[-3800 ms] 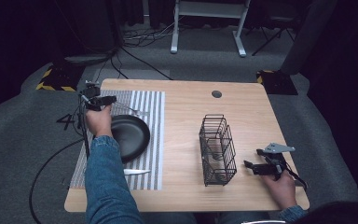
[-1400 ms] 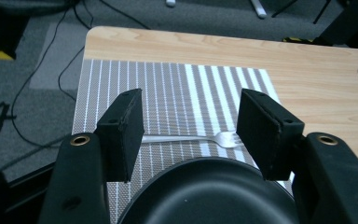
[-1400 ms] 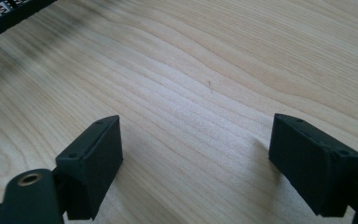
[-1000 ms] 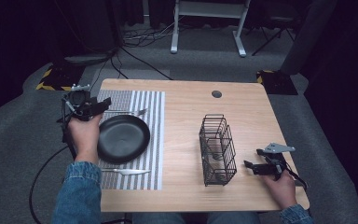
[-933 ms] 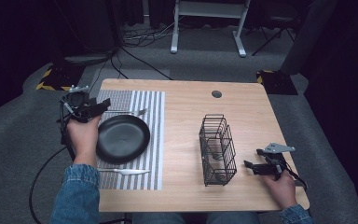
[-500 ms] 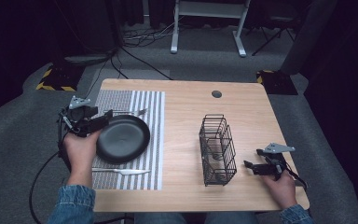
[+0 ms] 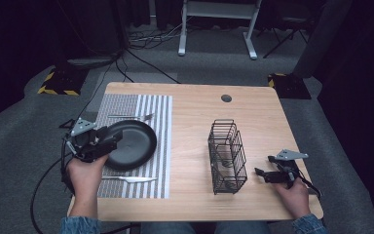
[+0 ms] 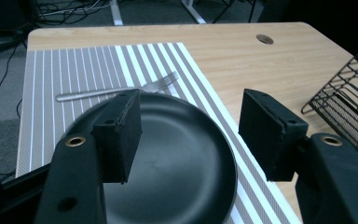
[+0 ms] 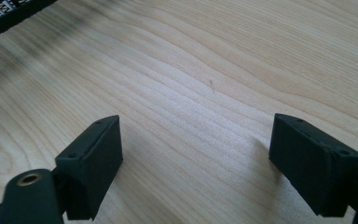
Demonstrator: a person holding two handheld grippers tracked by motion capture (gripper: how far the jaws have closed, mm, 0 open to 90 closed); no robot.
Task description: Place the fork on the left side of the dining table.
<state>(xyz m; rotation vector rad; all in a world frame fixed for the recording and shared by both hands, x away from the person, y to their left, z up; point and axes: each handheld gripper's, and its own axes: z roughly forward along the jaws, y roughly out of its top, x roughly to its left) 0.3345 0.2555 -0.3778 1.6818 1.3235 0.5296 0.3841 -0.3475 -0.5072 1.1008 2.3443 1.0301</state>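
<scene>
The left gripper [image 7: 111, 140] hovers at the left rim of the black plate [image 7: 132, 145], jaws spread wide, gripping nothing. The plate lies flat on the striped placemat [image 7: 148, 105]; being round, it has no long axis. The right gripper [image 7: 261, 173] rests wide open near the wire basket [image 7: 227, 156].

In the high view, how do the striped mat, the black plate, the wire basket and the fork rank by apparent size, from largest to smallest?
1. Striped mat
2. Black plate and wire basket: these look alike in extent, so I do not rank them.
3. Fork, thin and clearly smallest.
</scene>
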